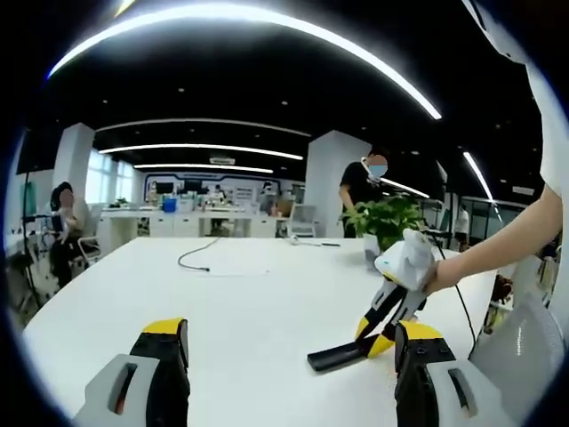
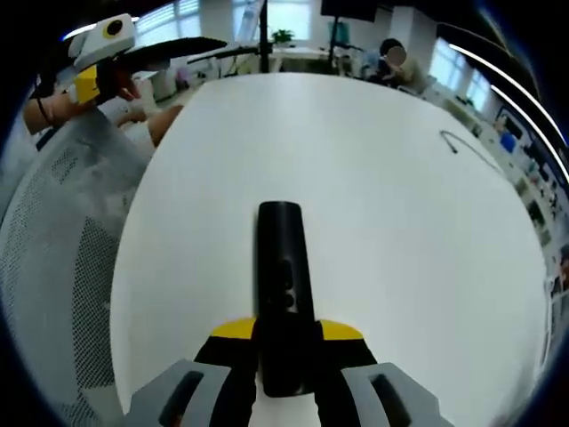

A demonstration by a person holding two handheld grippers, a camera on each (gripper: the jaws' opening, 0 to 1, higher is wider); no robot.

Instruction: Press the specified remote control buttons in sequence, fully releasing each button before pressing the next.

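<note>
One remote control [image 2: 284,294] is clamped between the right claw [image 2: 286,356] jaws over the white desk [image 2: 373,178]; the left claw [image 1: 289,356] is held apart, idle. No button press is evident.

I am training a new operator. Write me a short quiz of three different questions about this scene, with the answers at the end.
1. True or false: the right gripper is shut on the black remote control.
2. Choose one. The left gripper is: A) open with nothing between its jaws, B) shut on a cable, C) holding a cup.
3. Fill in: behind the right gripper, in the left gripper view, a green ____ stands on the white table.

Key: 1 true. 2 A. 3 plant.
</note>
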